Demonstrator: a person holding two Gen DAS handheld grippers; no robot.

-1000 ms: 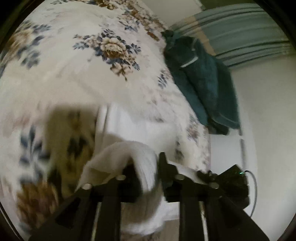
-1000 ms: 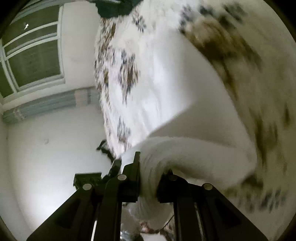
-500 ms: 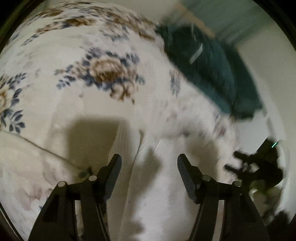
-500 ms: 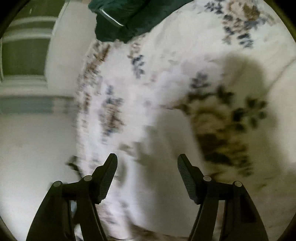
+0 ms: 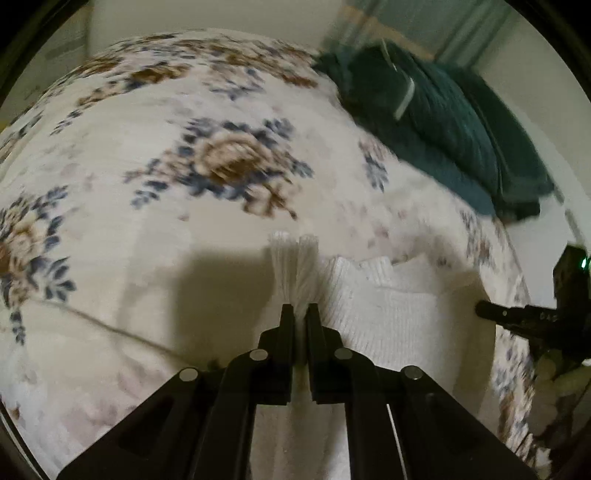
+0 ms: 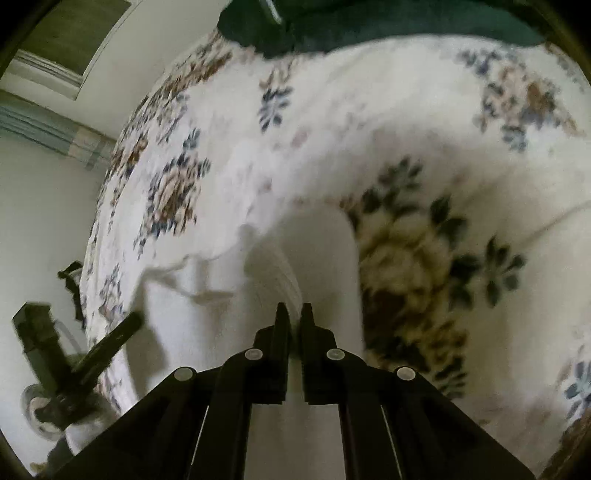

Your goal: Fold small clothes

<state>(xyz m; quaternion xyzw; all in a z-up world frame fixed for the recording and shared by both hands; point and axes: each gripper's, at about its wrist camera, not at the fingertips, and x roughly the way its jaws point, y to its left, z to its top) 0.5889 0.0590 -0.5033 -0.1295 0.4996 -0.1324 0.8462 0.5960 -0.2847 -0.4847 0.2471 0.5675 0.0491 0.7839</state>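
A white ribbed knit garment [image 5: 388, 314] lies on the floral bedspread [image 5: 184, 147]. My left gripper [image 5: 301, 312] is shut on a bunched ribbed edge of it at its left side. In the right wrist view the same white garment [image 6: 221, 302] lies under my right gripper [image 6: 294, 310], which is shut on a fold of its ribbed edge. The right gripper also shows at the right edge of the left wrist view [image 5: 517, 317], and the left gripper shows at the lower left of the right wrist view [image 6: 110, 339].
A dark teal folded garment [image 5: 443, 122] lies at the far side of the bed, also at the top of the right wrist view [image 6: 369, 22]. The bed edge, a white floor and striped curtains [image 6: 44, 125] lie beyond.
Both grippers let go of the white garment and opened half a second ago. Now both have shut again on new folds at its ribbed edge, lower on the bed.
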